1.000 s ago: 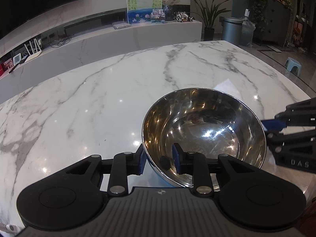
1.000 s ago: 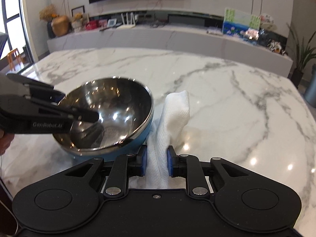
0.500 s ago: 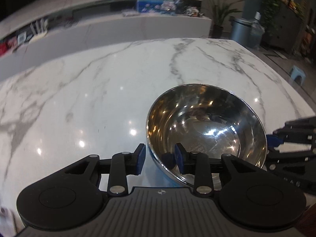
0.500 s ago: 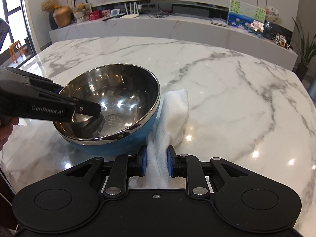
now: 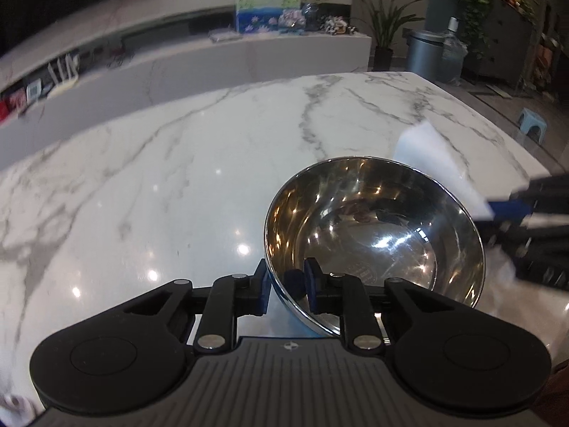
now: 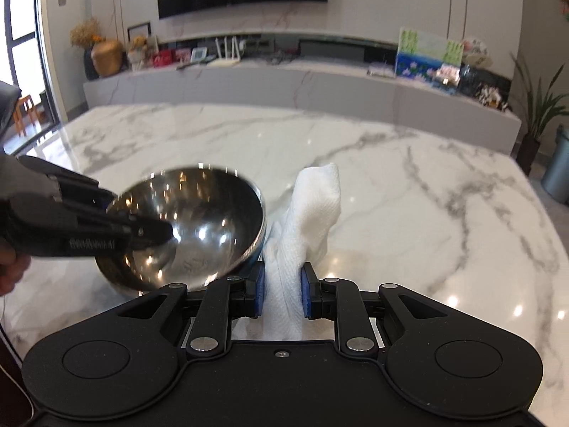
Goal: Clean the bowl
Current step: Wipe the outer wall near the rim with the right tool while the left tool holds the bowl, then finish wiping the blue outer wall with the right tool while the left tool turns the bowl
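The marble bench (image 5: 170,163) fills most of both views, white with grey veins and bright spots of reflected light. On it, in the lower right of the left wrist view and the lower left of the right wrist view, is the steel bowl (image 5: 377,235), mirror-bright inside with a blue outer skin showing at its near edge; it sits tipped, its rim raised toward the left gripper (image 5: 286,286). That gripper's jaws have just been closing and now pinch the bowl's near rim, one blue pad outside the wall and the other inside. In the right wrist view it reaches in from the left edge, with part of the person's hand (image 6: 10,270) behind it. A white cloth (image 6: 306,235) stands bunched just right of the bowl, touching its side, and rises to a soft peak near the frame's centre. The right gripper (image 6: 282,293) has its jaws pressed in on the lower part of the cloth, which fills the gap between the blue pads.
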A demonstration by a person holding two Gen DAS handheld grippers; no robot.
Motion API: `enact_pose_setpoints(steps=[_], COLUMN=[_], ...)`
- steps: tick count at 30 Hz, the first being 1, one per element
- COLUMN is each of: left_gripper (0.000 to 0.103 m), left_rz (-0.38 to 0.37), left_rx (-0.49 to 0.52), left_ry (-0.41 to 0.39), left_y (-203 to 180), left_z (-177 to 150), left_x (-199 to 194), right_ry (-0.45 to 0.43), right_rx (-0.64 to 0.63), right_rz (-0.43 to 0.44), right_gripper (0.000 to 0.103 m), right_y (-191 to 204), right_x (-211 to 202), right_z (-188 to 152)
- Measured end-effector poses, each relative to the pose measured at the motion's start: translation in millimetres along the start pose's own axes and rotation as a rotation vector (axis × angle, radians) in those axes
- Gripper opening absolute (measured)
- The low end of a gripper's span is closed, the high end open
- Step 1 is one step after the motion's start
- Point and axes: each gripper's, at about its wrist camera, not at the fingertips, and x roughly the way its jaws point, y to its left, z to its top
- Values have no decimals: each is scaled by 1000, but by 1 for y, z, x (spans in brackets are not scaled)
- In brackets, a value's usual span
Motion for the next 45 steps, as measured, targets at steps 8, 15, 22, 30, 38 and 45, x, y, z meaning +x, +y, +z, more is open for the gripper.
enact_pose_setpoints(steps=[8,15,22,30,38,45], left_gripper=[18,42,43,28,19,19], left_rz=[12,-8,-13,1,-3,-2], left_rx=[-14,-85,-137,-122,-76,-47], left_ry=[-1,25,51,68,20,-17], left_y=[-2,4,10,11,7,0], left_z=[3,2,1,1,2,5], left_x=[2,-2,-1,2,2,2], right_ry=[29,88,145,136,41,16], right_rx=[-44,-65,-76,-68,4,-44], right_rz=[7,34,91,84,3,37], right_gripper=[19,19,19,19,19,19], right_y=[1,8,17,14,-9,-4], right_x=[2,10,16,14,-3,-8], right_z=[-1,-6,-13,-11,-2,0])
